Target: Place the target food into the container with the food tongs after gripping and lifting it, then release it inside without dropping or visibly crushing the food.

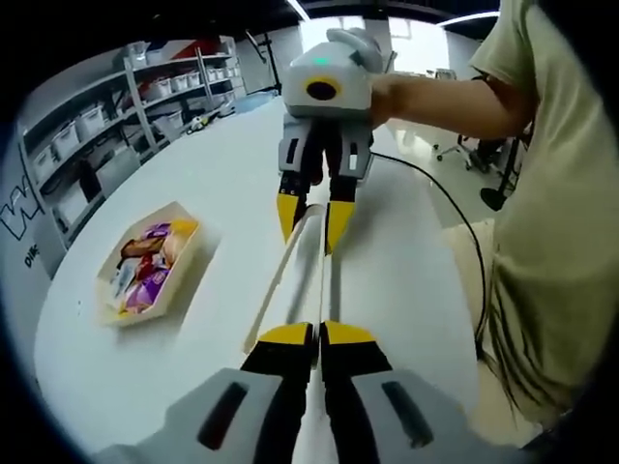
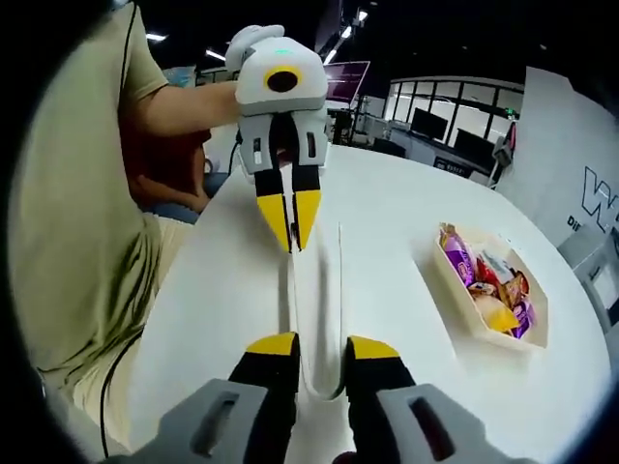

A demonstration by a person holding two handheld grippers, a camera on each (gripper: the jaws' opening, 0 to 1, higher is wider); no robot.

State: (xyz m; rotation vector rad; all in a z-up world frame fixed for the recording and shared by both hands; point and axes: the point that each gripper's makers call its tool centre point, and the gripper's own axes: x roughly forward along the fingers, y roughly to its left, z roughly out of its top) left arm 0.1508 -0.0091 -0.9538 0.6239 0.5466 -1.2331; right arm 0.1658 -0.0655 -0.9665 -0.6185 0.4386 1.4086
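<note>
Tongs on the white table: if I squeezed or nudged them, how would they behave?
Probably springy: the tongs are two thin arms joined at one end. Likely light and slippery, being slim and smooth on the glossy table. Unlikely to roll, lying flat between the left tool and the right tool.

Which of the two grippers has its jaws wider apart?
The right gripper: its jaws straddle the tongs' looped end with a clear gap, while the left gripper's jaws are nearly together.

white round table (image 1: 222,164), storage shelves (image 1: 106,135), ceiling strip lights (image 2: 155,37)
</note>
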